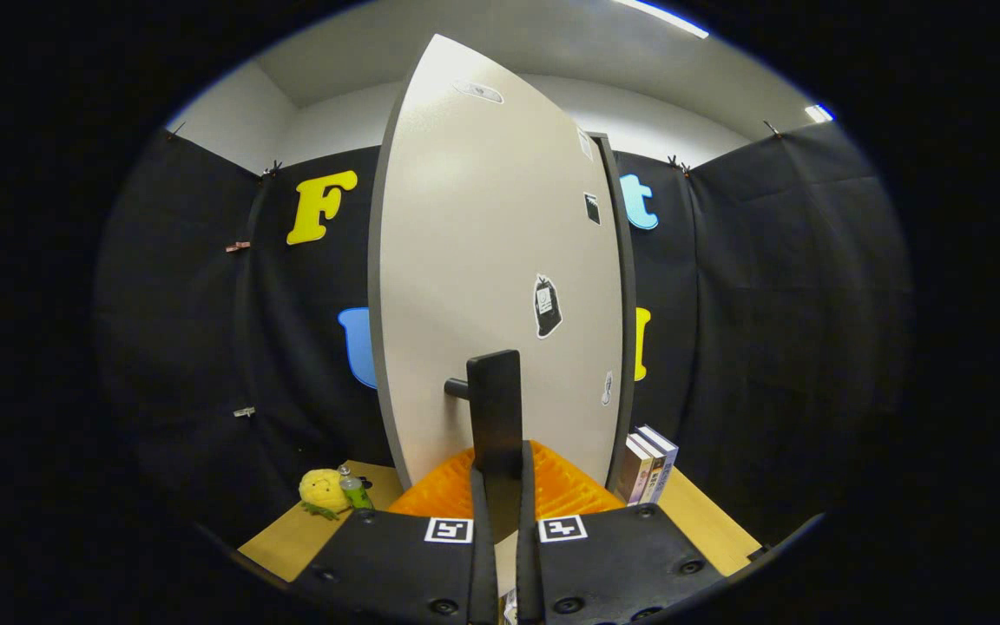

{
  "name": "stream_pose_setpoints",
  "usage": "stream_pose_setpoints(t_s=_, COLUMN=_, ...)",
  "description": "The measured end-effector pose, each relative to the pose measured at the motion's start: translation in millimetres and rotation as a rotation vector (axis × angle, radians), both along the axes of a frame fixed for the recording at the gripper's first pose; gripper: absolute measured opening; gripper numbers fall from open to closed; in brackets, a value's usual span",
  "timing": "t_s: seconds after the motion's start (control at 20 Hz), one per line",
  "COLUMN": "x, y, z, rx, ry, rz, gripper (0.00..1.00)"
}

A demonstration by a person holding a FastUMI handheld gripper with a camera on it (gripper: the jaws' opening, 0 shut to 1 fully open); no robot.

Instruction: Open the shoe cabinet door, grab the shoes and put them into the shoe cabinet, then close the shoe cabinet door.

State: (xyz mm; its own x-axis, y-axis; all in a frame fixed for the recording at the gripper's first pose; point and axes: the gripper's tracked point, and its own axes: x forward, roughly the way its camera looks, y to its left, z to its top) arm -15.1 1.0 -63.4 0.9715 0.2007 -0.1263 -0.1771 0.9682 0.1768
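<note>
The shoe cabinet's white door (pixel 483 260) stands directly ahead, swung partly out with its free edge nearer me and its hinge side beside the dark cabinet frame (pixel 627 330). A black upright bar handle (pixel 495 399) is fixed to the door by a short stub. My gripper (pixel 500 473) is shut on the lower end of that handle, and both fingers press on it. Several small stickers (pixel 547 305) dot the door face. The cabinet's inside is hidden behind the door.
A wooden table top (pixel 713 521) lies under the cabinet. A yellow plush toy (pixel 323 490) and a small green bottle (pixel 355 491) sit beyond my fingers on the free-edge side. Three books (pixel 649 464) stand upright against the cabinet on the hinge side.
</note>
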Motion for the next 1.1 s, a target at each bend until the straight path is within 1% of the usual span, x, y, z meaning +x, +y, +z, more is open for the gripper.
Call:
stream_pose_setpoints(t_s=0.35, x=-12, y=-63, z=-3, rx=0.001, ry=0.011, rz=-0.072, gripper=0.12)
stream_pose_setpoints(t_s=0.5, x=-13, y=-91, z=-2, rx=0.021, ry=0.022, rz=-0.079, gripper=0.11)
stream_pose_setpoints(t_s=0.7, x=-7, y=-126, z=-8, rx=-0.018, ry=0.054, rz=-0.085, gripper=0.11)
stream_pose_setpoints(t_s=0.85, x=-5, y=-154, z=-8, rx=0.002, ry=0.065, rz=-0.099, gripper=0.06)
stream_pose_setpoints(t_s=0.95, x=-9, y=-161, z=-10, rx=0.024, ry=0.078, rz=-0.08, gripper=0.06)
stream_pose_setpoints(t_s=1.1, x=-12, y=-172, z=-11, rx=0.015, ry=0.075, rz=-0.047, gripper=0.06)
